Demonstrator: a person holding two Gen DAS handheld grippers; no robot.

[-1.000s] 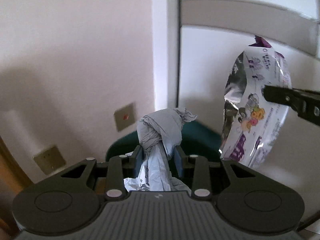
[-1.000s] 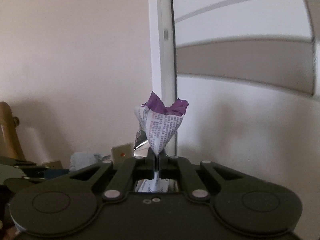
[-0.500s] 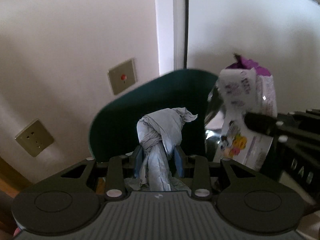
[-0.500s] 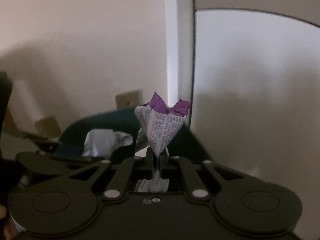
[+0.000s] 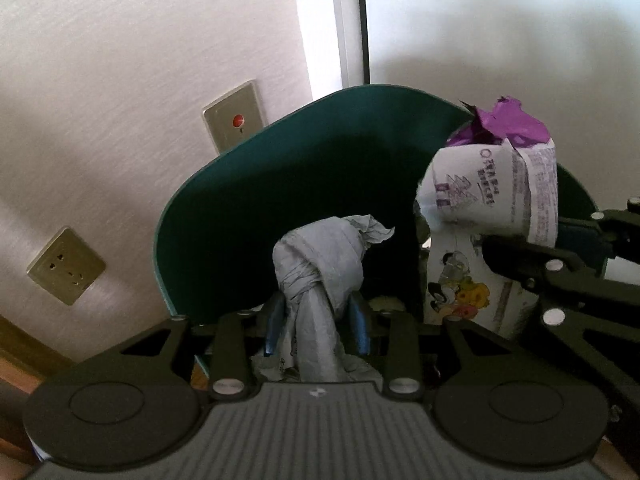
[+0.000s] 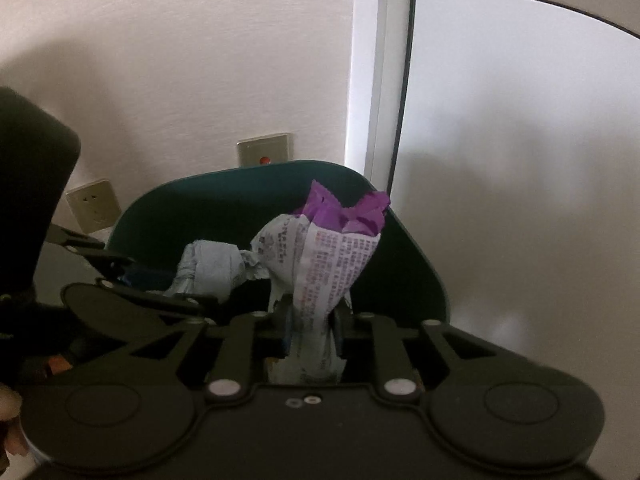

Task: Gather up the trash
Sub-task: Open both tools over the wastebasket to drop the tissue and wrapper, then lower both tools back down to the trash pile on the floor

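My left gripper (image 5: 316, 324) is shut on a knotted grey plastic bag (image 5: 320, 256) and holds it over the open mouth of a dark green trash bin (image 5: 240, 200). My right gripper (image 6: 312, 324) is shut on a white and purple snack wrapper (image 6: 328, 260), also over the bin (image 6: 416, 276). In the left wrist view the wrapper (image 5: 488, 208) and the right gripper (image 5: 532, 256) are at the right. In the right wrist view the grey bag (image 6: 212, 268) sits just left of the wrapper.
The bin stands against a pale wall with a red-button switch plate (image 5: 234, 114) and a socket plate (image 5: 66, 266). A white door frame (image 5: 344, 20) and a door (image 6: 520, 120) are behind it to the right. Wooden skirting (image 5: 24, 344) runs at lower left.
Both grippers have tilted down and moved closer over the bin, which now fills the middle of both views. The bag and the wrapper stay gripped.
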